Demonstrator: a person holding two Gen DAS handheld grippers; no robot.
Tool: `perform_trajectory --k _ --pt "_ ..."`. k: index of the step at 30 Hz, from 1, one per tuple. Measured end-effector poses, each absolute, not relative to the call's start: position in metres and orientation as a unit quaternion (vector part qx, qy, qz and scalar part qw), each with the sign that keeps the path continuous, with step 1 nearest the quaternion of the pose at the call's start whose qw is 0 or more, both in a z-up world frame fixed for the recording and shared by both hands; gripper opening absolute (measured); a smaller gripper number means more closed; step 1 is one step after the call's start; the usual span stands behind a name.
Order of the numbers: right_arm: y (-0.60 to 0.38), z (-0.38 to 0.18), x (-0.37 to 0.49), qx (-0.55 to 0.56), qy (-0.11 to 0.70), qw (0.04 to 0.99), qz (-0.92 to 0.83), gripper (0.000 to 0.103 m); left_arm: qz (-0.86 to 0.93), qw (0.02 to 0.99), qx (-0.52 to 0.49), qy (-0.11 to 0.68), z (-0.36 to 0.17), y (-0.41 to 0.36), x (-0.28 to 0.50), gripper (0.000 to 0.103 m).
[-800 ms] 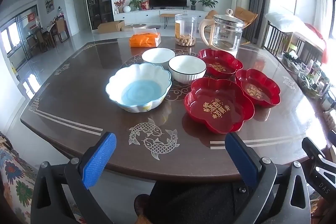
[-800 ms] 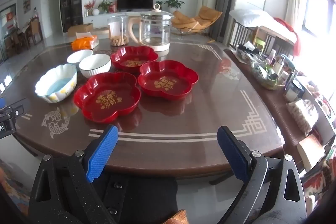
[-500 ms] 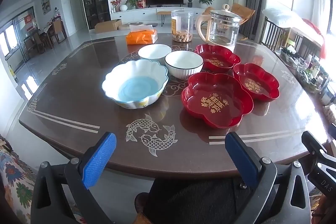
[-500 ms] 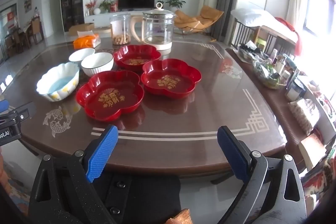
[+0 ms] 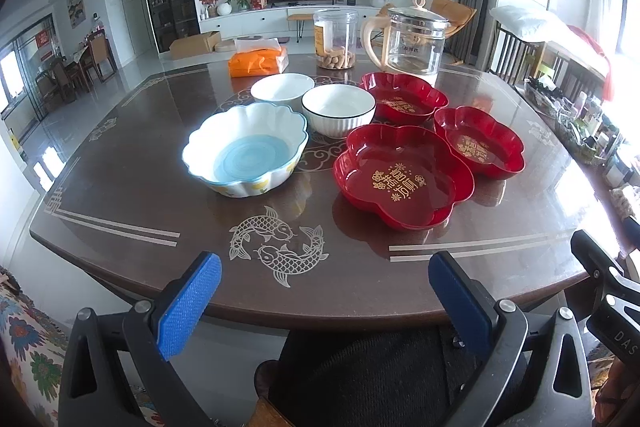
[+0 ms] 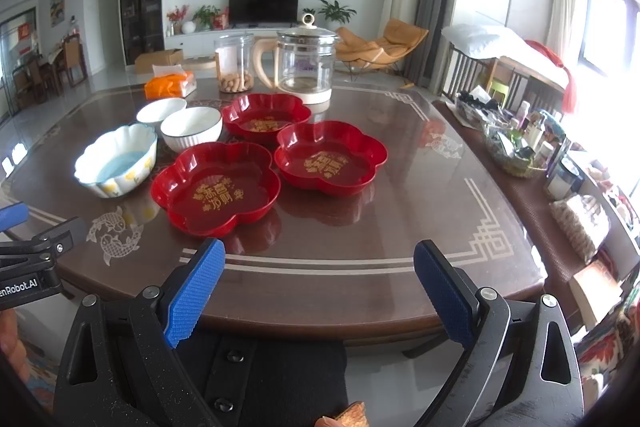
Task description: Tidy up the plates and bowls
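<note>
Left wrist view: left gripper over near bench edge, fingers wide apart, nothing between them. Scalloped blue-centred bowl sits ahead; two white bowls just behind it, side by side. Three red flower-shaped plates clustered to the right, separate, unstacked. Right wrist view: right gripper likewise spread and empty, short of nearest red plate. Glass kettle, jar, orange tissue pack at far side.

Both views sit closer over the table; nearest red plate now lies just ahead of the right gripper. Left gripper likewise advanced.
</note>
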State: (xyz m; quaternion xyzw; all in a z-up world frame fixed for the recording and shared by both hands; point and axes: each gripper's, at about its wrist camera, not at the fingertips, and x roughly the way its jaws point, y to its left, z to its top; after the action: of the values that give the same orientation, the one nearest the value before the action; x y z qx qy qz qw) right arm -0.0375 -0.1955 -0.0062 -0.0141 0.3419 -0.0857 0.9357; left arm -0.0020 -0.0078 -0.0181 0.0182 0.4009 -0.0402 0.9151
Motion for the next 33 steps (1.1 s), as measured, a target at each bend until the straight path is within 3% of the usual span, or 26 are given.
perform_trajectory --k 33 --pt "-0.1923 -0.0052 -0.0395 -0.016 0.338 0.938 -0.078 0.097 -0.049 0.911 0.019 0.41 -0.0242 -0.0121 -0.0038 0.103"
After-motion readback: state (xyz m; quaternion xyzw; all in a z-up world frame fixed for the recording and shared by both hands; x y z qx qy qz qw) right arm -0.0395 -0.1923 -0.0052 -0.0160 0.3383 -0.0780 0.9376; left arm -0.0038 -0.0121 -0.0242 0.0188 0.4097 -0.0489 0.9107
